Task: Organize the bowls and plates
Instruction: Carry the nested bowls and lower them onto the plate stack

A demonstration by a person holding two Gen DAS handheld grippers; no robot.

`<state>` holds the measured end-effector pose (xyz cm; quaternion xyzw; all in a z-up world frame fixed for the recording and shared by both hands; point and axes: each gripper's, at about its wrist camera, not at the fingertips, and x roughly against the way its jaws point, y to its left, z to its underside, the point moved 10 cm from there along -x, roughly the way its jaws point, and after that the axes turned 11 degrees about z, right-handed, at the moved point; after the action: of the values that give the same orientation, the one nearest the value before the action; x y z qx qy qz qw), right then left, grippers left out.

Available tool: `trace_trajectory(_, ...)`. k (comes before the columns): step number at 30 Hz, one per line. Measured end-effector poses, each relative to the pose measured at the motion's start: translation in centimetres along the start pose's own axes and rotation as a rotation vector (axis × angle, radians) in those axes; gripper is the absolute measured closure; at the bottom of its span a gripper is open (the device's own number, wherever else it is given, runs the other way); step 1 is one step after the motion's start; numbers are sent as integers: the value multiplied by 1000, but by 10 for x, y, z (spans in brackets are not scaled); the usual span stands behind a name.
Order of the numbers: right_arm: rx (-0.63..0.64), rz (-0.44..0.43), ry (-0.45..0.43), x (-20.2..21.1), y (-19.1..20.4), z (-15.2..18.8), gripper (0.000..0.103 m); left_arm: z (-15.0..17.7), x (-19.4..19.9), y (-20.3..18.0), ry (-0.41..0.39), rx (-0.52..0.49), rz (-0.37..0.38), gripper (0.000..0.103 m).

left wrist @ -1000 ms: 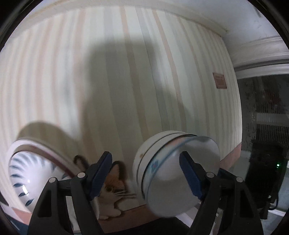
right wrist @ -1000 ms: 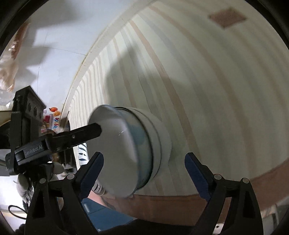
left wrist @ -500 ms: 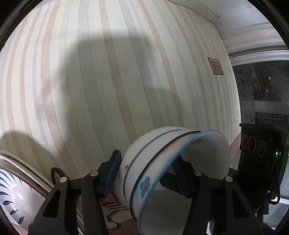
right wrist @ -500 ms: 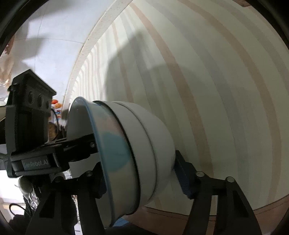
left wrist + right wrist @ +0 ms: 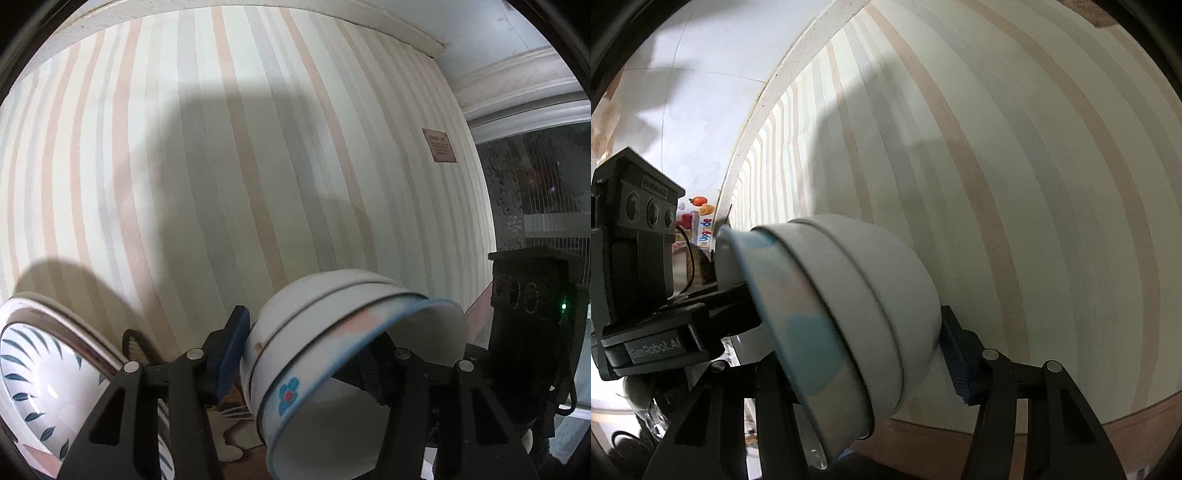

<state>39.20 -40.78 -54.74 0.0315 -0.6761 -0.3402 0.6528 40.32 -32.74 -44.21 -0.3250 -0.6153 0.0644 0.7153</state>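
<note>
A stack of nested white bowls (image 5: 332, 343), the nearest with a blue rim and a blue flower mark, is held on its side in the air in front of a striped wall. My left gripper (image 5: 306, 354) is shut on the stack, one pad outside, one inside the nearest bowl. My right gripper (image 5: 857, 350) is shut on the same stack of bowls (image 5: 857, 306) from the other side. The right gripper's body (image 5: 532, 332) shows at the right of the left wrist view.
A white plate with blue leaf marks and a brown rim (image 5: 48, 380) leans against the striped wall (image 5: 221, 184) at lower left. A cat-figure object (image 5: 229, 435) sits behind the bowls. A dark window (image 5: 539, 192) is at the right.
Both grippers went from open around the bowl stack to shut on it. The stack has tilted and sits closer to both cameras.
</note>
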Motion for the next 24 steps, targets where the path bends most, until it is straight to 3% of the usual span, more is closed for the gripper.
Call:
trace_trajectory(6, -45, -28, 53, -11, 10, 3, 45, 4, 4, 5, 8, 24, -17, 51)
trace_trajectory(16, -3, -27, 79, -4, 46, 12, 45, 7, 33, 10, -14, 37, -20, 51)
trace_trajectory(24, 71, -38, 113, -10, 104, 18, 46, 16, 73, 35, -64, 63, -33, 51)
